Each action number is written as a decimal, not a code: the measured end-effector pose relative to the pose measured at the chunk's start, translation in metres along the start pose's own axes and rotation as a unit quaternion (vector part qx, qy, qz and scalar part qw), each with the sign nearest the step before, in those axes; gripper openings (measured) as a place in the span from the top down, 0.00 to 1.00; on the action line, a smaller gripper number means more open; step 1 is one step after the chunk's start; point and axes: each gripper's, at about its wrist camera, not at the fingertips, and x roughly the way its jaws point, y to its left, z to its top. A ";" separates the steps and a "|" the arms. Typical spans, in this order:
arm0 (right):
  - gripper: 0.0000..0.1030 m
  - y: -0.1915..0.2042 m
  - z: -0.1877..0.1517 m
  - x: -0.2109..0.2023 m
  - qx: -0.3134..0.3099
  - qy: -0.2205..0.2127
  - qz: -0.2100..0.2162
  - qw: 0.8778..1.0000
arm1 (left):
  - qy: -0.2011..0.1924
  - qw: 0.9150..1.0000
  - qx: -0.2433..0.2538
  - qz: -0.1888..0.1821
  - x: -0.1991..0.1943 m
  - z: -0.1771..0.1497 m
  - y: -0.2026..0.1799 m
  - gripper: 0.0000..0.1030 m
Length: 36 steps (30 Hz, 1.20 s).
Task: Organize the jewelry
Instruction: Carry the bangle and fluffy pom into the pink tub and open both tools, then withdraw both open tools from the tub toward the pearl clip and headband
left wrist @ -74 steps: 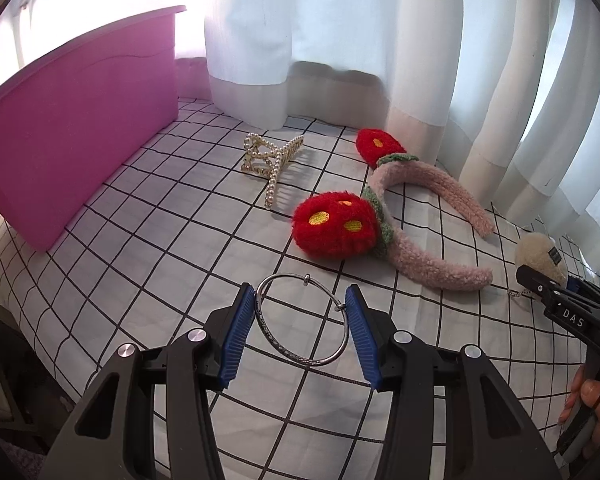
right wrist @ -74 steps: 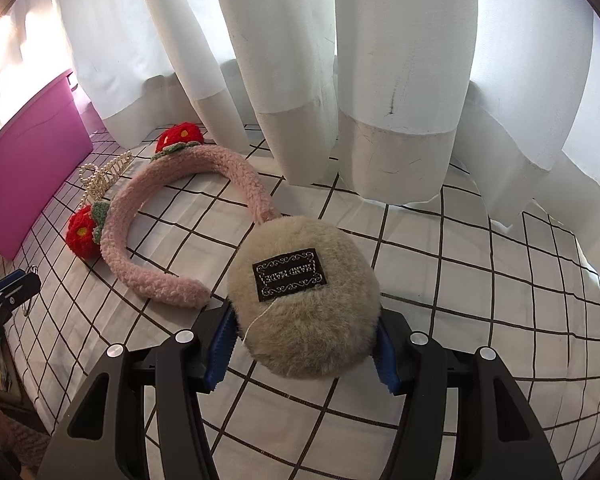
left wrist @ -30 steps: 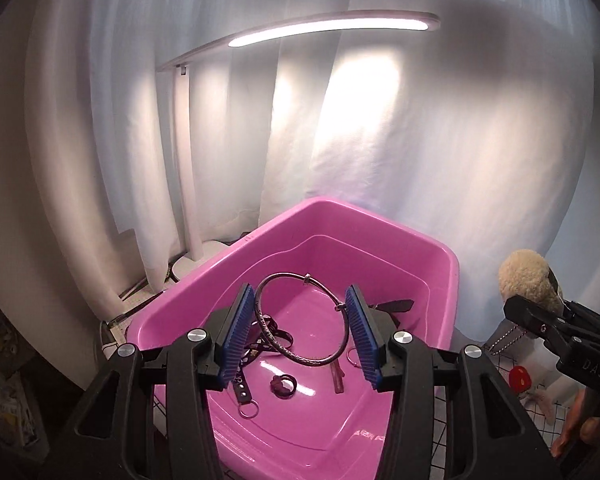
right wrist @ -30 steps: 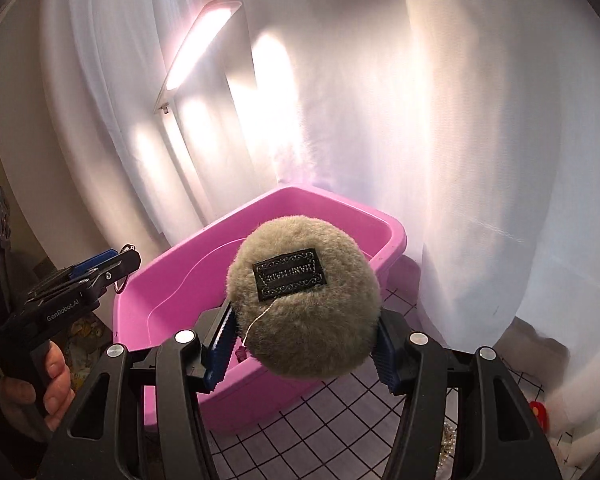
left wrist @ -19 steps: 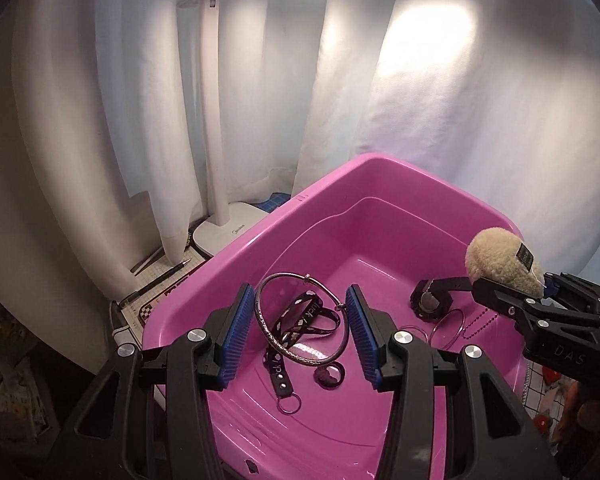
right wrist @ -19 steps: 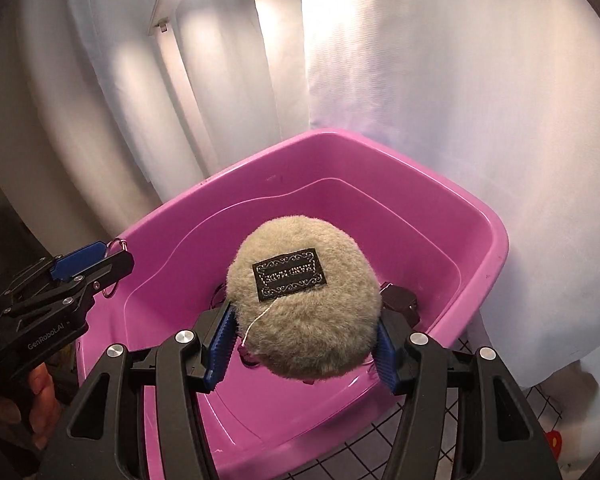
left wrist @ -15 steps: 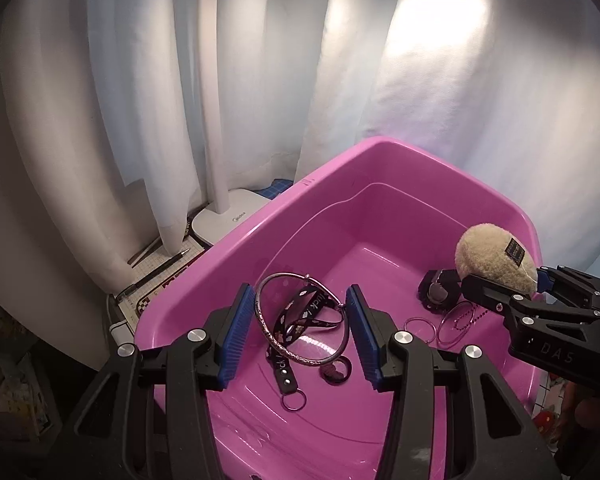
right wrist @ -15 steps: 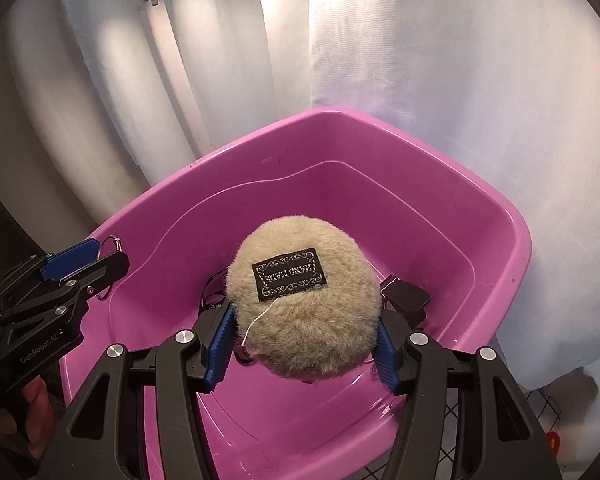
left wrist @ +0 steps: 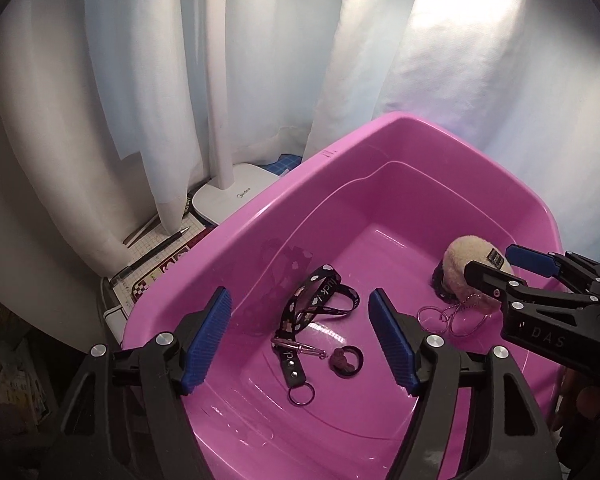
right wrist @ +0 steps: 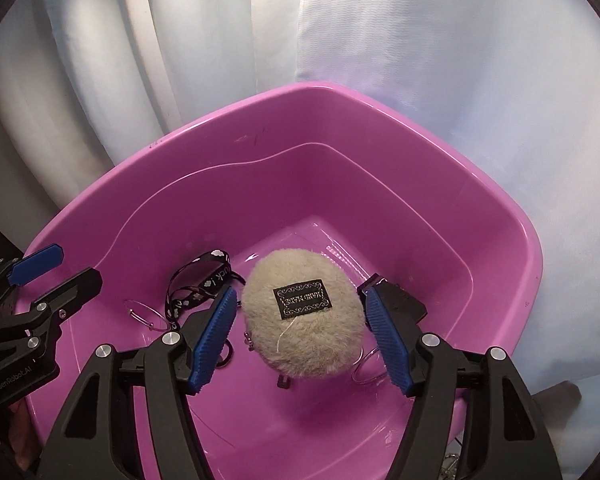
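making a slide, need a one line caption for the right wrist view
Right gripper open over the pink tub, fuzzy beige pom-pom released inside.

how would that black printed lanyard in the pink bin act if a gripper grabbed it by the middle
The lanyard lies in loose folded loops in the pink bin, so it probably droops from both sides of a pinch. Its metal clip and key ring would likely dangle and swing. It looks thin and flat, probably light.
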 end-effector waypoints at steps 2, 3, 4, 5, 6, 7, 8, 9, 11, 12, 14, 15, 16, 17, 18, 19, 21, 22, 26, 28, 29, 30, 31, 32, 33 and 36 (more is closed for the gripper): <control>0.33 -0.001 0.001 -0.002 0.001 -0.002 -0.005 1.000 | -0.007 1.000 -0.004 0.000 -0.003 0.000 0.002 0.21; 0.33 -0.001 0.002 -0.002 0.002 -0.001 -0.004 1.000 | -0.006 1.000 -0.004 0.001 -0.003 0.000 0.002 0.21; 0.33 -0.001 0.002 -0.001 0.003 -0.001 -0.003 1.000 | -0.004 1.000 -0.005 0.003 -0.002 0.000 0.003 0.21; 0.33 -0.001 0.003 -0.002 0.003 -0.001 -0.002 1.000 | -0.002 1.000 -0.006 0.003 -0.002 0.000 0.003 0.21; 0.33 -0.001 0.002 -0.002 0.003 -0.001 -0.001 1.000 | -0.001 1.000 -0.008 0.002 -0.002 0.000 0.004 0.21; 0.33 -0.001 0.002 -0.003 0.003 -0.001 0.000 1.000 | -0.001 1.000 -0.010 0.002 -0.002 0.000 0.005 0.21; 0.33 0.000 0.001 -0.005 0.004 -0.001 0.001 1.000 | -0.001 1.000 -0.012 0.002 -0.003 -0.001 0.005 0.21; 0.33 -0.002 0.001 -0.006 0.005 -0.002 0.003 1.000 | -0.001 1.000 -0.012 0.004 -0.004 -0.001 0.006 0.21; 0.33 -0.003 0.000 -0.009 0.008 -0.002 0.006 1.000 | -0.002 1.000 -0.012 0.005 -0.005 -0.001 0.005 0.20; 0.33 -0.003 -0.002 -0.011 0.009 -0.002 0.007 1.000 | -0.001 1.000 -0.011 0.007 -0.006 -0.002 0.005 0.20; 0.33 -0.005 -0.002 -0.012 0.011 -0.004 0.009 1.000 | -0.002 1.000 -0.010 0.008 -0.007 -0.002 0.004 0.20; 0.33 -0.006 -0.003 -0.013 0.011 -0.006 0.010 1.000 | -0.003 1.000 -0.009 0.008 -0.008 -0.002 0.004 0.20; 0.33 -0.007 -0.004 -0.015 0.012 -0.007 0.012 1.000 | -0.004 1.000 -0.008 0.009 -0.009 -0.002 0.004 0.20; 0.33 -0.007 -0.004 -0.017 0.013 -0.009 0.014 1.000 | -0.006 1.000 -0.007 0.010 -0.011 -0.002 0.003 0.20; 0.33 -0.008 -0.004 -0.019 0.013 -0.011 0.015 1.000 | -0.008 1.000 -0.006 0.012 -0.013 -0.002 0.003 0.20; 0.33 -0.008 -0.005 -0.021 0.013 -0.013 0.016 1.000 | -0.011 1.000 -0.004 0.014 -0.015 -0.003 0.002 0.20; 0.33 -0.008 -0.008 -0.025 0.014 -0.018 0.018 1.000 | -0.014 1.000 -0.001 0.018 -0.019 -0.003 0.000 0.20; 0.33 -0.009 -0.009 -0.028 0.015 -0.020 0.020 1.000 | -0.016 1.000 0.000 0.019 -0.021 -0.003 0.000 0.20; 0.33 -0.010 -0.015 -0.039 0.016 -0.030 0.023 0.999 | -0.022 1.000 0.001 0.021 -0.029 -0.005 -0.003 0.19; 0.33 -0.011 -0.018 -0.043 0.018 -0.036 0.025 0.999 | -0.024 0.999 0.002 0.022 -0.033 -0.006 -0.005 0.18; 0.33 -0.012 -0.019 -0.046 0.020 -0.039 0.027 0.999 | -0.025 0.999 0.002 0.022 -0.035 -0.007 -0.006 0.18; 0.33 -0.013 -0.021 -0.049 0.021 -0.040 0.028 0.999 | -0.026 0.999 0.003 0.023 -0.037 -0.007 -0.007 0.18; 0.33 -0.014 -0.022 -0.051 0.023 -0.042 0.029 0.998 | -0.027 0.999 0.003 0.023 -0.039 -0.008 -0.008 0.18; 0.33 -0.014 -0.024 -0.053 0.023 -0.044 0.030 0.998 | -0.028 0.999 0.004 0.024 -0.041 -0.008 -0.009 0.18; 0.33 -0.014 -0.026 -0.055 0.024 -0.045 0.030 0.998 | -0.029 0.999 0.005 0.024 -0.042 -0.009 -0.011 0.18; 0.33 -0.014 -0.031 -0.062 0.025 -0.049 0.031 0.998 | -0.030 0.999 0.008 0.026 -0.047 -0.011 -0.014 0.17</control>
